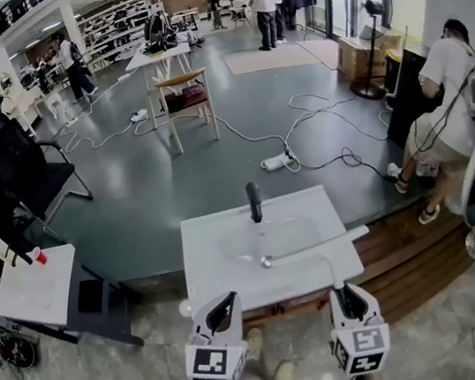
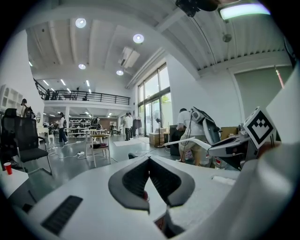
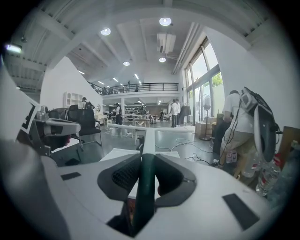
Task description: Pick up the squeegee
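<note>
The squeegee (image 1: 318,245) has a long white blade on a white stem, and it hovers over the front right of the white sink counter (image 1: 217,232). My right gripper (image 1: 348,297) is shut on its dark green handle (image 3: 143,187), which runs straight out between the jaws to the blade (image 3: 140,127). My left gripper (image 1: 225,307) hangs at the counter's front left with its fingertips (image 2: 149,161) touching and nothing between them. From the left gripper view the blade (image 2: 187,140) shows off to the right. A dark faucet (image 1: 254,200) stands at the counter's back.
A low white table (image 1: 35,293) with a red cup (image 1: 40,255) sits left. A black office chair (image 1: 11,171) and a wooden chair (image 1: 187,94) stand beyond. Cables and a power strip (image 1: 278,161) lie on the floor. A person (image 1: 446,98) bends at right beside a wooden step (image 1: 407,247).
</note>
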`<state>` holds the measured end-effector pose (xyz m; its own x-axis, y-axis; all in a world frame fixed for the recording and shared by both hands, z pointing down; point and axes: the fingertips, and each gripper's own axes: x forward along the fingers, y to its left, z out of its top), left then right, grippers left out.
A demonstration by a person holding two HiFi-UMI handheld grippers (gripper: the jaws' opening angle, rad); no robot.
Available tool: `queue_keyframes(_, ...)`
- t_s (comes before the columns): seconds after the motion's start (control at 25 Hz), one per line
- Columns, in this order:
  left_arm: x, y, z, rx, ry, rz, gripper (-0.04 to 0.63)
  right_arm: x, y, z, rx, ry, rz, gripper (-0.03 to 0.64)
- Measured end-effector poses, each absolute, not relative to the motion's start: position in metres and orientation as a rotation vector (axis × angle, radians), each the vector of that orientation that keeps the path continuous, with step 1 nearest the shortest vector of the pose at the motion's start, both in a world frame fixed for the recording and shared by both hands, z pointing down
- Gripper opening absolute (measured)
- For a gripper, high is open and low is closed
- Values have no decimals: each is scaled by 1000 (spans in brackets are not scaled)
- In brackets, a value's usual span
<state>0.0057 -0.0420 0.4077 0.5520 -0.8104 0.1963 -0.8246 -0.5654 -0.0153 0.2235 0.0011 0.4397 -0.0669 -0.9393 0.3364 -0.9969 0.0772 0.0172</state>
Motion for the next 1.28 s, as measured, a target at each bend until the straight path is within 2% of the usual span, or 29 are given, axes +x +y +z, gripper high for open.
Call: queue_keyframes(1.28,12,-44,410,2699,-1420,284,-2,226,1,445,1945,-2087,334,94)
